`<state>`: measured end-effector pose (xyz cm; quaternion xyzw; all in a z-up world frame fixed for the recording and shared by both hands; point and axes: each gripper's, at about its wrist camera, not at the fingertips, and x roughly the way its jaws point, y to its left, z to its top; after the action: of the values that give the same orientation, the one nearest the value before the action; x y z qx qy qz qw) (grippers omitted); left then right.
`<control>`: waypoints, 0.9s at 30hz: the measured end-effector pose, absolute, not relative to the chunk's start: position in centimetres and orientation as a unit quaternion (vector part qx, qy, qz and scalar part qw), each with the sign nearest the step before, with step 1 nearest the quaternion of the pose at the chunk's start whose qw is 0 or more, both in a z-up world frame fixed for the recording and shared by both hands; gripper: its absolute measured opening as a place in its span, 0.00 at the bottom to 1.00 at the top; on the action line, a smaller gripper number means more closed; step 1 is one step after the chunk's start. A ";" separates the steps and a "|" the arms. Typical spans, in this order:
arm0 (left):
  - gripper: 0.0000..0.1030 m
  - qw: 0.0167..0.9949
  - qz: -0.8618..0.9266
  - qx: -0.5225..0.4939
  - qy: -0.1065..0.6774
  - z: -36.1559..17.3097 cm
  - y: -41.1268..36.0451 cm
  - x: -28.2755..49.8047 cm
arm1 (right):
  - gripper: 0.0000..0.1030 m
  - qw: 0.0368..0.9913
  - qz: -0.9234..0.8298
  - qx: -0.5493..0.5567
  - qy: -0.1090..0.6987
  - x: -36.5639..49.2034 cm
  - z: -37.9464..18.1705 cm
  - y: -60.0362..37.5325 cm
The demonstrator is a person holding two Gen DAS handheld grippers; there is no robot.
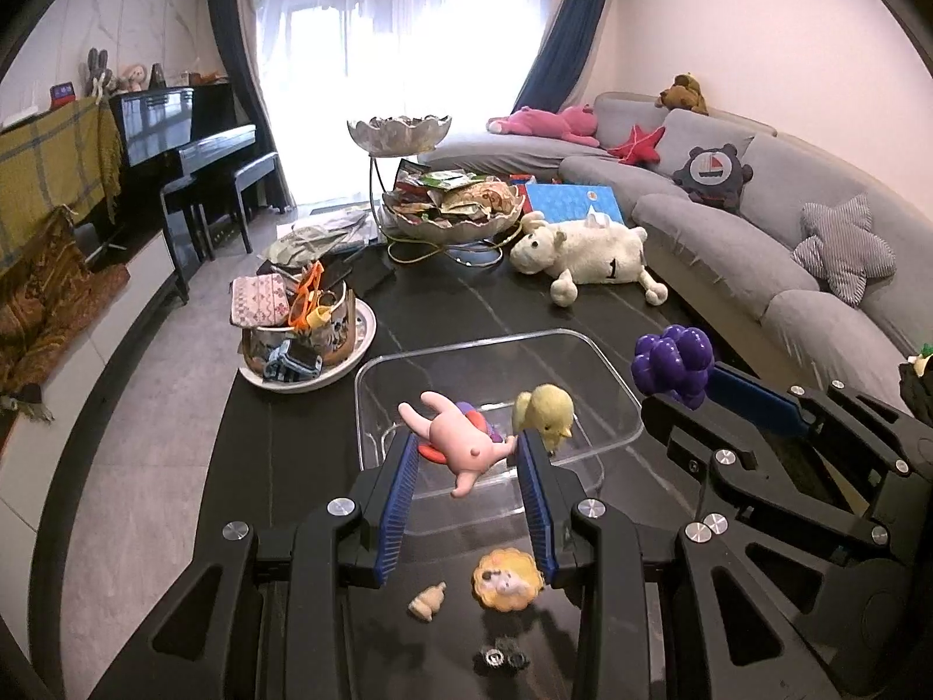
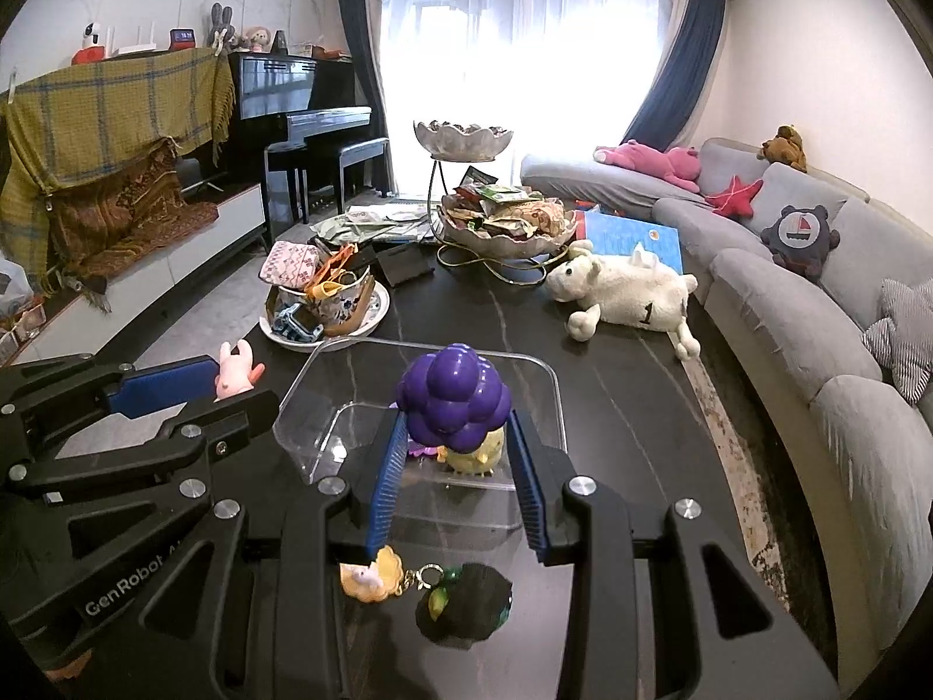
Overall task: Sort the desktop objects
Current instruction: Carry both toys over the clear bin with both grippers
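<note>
fingers (image 2: 528, 466) clamped on purple grapes (image 2: 452, 402)

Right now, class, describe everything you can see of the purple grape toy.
The purple grape toy is a glossy cluster of rounded knobs, plastic or rubber by its look. It sits clamped between the blue ribbed fingers of the right hand-held gripper, raised above the clear plastic bin, with a yellow chick toy showing beneath it. Nothing else touches it.

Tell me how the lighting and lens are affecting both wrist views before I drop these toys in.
Left wrist: window blown out white, walls bowed by fisheye, pink toy sharp. Right wrist: same window glare, black corners, purple grapes sharp, clear bin rim catching faint reflections.
</note>
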<state>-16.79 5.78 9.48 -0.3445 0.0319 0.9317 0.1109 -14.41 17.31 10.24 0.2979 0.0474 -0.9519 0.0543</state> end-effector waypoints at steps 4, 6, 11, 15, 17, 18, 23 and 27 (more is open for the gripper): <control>0.30 0.112 0.930 -0.348 0.032 9.2 5.9 -18.1 | 0.32 0.056 -0.951 0.302 0.047 -15.8 9.9 17.4; 0.30 0.111 0.929 -0.350 0.032 9.0 6.0 -18.7 | 0.32 0.056 -0.950 0.304 0.046 -16.5 9.7 17.5; 0.30 0.114 0.926 -0.358 0.034 8.3 6.2 -20.3 | 0.32 0.057 -0.947 0.313 0.043 -18.1 9.1 17.9; 0.30 0.115 0.924 -0.363 0.035 7.8 6.4 -21.3 | 0.32 0.055 -0.945 0.320 0.044 -19.2 8.5 18.0; 0.30 0.114 0.923 -0.367 0.036 7.5 6.5 -21.8 | 0.32 0.056 -0.944 0.323 0.043 -19.6 8.2 18.0; 0.30 0.114 0.922 -0.369 0.036 7.3 6.5 -22.0 | 0.32 0.056 -0.943 0.326 0.042 -19.9 8.1 18.1; 0.30 0.114 0.918 -0.378 0.035 6.3 6.6 -23.2 | 0.32 0.056 -0.939 0.336 0.042 -21.1 7.2 18.2; 0.30 0.110 0.913 -0.391 0.035 5.2 6.7 -24.3 | 0.32 0.058 -0.935 0.346 0.042 -22.0 6.4 18.2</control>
<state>-24.32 6.73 5.24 -0.3905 0.0347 0.9134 0.1097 -21.97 18.23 6.36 0.3465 0.0416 -0.9354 0.0578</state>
